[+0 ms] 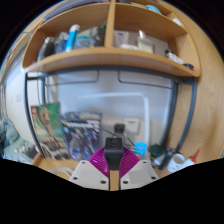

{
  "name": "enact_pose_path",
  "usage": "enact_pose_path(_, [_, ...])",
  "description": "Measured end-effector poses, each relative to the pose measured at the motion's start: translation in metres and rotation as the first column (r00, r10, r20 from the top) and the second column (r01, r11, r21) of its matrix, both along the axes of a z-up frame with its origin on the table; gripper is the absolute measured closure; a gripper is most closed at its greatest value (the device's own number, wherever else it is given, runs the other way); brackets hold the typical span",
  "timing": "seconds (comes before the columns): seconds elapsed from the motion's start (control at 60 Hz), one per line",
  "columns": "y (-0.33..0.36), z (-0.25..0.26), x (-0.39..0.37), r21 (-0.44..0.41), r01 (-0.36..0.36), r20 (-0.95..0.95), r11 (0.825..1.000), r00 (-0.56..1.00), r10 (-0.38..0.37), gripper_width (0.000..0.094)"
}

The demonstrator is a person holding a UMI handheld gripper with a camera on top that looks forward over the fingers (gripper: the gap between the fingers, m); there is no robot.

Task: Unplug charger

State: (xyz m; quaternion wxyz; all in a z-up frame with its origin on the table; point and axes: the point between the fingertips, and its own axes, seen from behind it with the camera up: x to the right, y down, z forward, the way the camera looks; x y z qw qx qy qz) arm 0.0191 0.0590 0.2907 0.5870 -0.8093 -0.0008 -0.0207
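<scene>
Just ahead on the near counter (50, 160), the hand-held gripper (113, 160) is clamping its pink pads on the black charger (114, 146), which sits between the fingertips. Pulling straight back, without twisting, is probably the cleanest way to free it.

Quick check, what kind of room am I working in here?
Probably a dorm or home study desk: a wooden shelf loaded with clutter above, a desk below. The hand-held gripper is shut on a black charger.
</scene>
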Motion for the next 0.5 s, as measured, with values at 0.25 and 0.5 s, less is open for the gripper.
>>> enact_pose_path(0.25, [-0.066, -0.183, 0.106, -0.431, 0.049, 0.011, 0.901, 0.999, -0.049, 0.0833])
enact_pose_path(0.5, [-0.103, -0.287, 0.15, -0.633, 0.031, -0.024, 0.774, 0.998, -0.06, 0.0821])
